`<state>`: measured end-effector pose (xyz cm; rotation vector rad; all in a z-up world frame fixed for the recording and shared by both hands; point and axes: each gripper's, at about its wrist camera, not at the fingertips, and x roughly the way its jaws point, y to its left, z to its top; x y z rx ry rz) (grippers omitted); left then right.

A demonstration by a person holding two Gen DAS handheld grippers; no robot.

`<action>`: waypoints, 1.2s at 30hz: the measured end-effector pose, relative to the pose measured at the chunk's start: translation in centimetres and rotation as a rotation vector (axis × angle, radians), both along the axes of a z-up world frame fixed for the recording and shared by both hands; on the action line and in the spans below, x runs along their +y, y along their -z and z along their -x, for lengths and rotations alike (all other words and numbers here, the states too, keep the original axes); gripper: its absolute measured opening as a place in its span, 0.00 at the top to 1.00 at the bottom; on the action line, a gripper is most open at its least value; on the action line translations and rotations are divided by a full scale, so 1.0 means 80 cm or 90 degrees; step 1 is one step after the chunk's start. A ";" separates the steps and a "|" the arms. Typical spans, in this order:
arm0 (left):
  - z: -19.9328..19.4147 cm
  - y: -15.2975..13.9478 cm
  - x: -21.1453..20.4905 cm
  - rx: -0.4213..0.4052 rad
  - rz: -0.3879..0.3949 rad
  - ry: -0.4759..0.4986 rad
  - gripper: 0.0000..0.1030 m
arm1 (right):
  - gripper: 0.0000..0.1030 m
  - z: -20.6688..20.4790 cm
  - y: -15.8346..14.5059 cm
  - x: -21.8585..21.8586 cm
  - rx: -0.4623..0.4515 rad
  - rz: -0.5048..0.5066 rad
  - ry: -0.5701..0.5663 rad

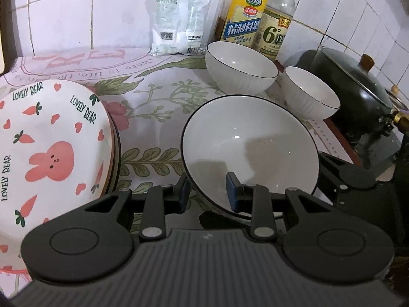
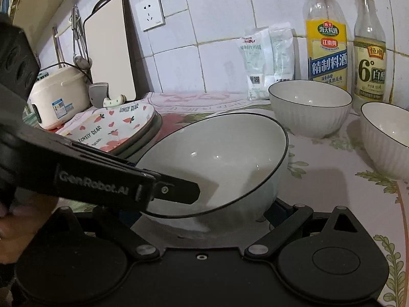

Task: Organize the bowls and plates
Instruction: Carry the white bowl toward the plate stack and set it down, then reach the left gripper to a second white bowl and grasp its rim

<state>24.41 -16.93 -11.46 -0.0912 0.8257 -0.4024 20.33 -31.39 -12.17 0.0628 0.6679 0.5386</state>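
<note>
Large bowl (image 1: 251, 143): glazed white ceramic, smooth inside, thin dark line around the rim, round and deep. It is tilting toward the cameras, sitting near the front edge of the countertop (image 1: 158, 97), which is wearing a floral printed cloth with pink lettering.

Left gripper (image 1: 207, 192): black plastic body, blue pads. Its jaws are standing partly open astride the bowl's near rim, one finger inside the bowl, one outside; whether the pads are pressing the wall cannot be told.

Right gripper (image 2: 204, 220): black, wide open, with the bowl's base lying between its fingers; contact cannot be told.

Two ribbed bowls (image 1: 240, 67) (image 1: 310, 92): white, dark-rimmed, fluted outside, standing upright and side by side toward the back right corner of the countertop.

Plate stack (image 1: 48, 143): glossy white top plate printed with a pink rabbit, carrots, hearts and "LOVELY BEAR", lying on darker plates at the left edge.

Two bottles (image 1: 242, 18) (image 1: 277, 23): clear, yellow-labelled, standing against the tiled wall behind the ribbed bowls.

White packet (image 1: 166, 25): soft plastic, leaning on the wall at the back edge.

Wok (image 1: 358, 87): dark, lidded, wooden knob, sitting beyond the right edge.
</note>
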 end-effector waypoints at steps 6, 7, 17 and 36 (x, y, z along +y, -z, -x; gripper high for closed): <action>0.017 -0.017 0.005 -0.020 0.011 0.009 0.58 | 0.04 0.010 0.001 -0.002 0.001 0.017 0.027; 0.021 -0.020 0.007 -0.024 0.011 0.010 0.56 | 0.04 0.013 0.000 -0.003 0.002 0.020 0.029; 0.062 -0.055 0.020 -0.062 0.002 0.013 0.52 | 0.03 0.063 -0.034 -0.016 -0.056 0.058 0.029; 0.074 -0.153 -0.031 -0.080 -0.031 0.104 0.51 | 0.03 0.084 -0.137 -0.102 -0.130 0.088 0.113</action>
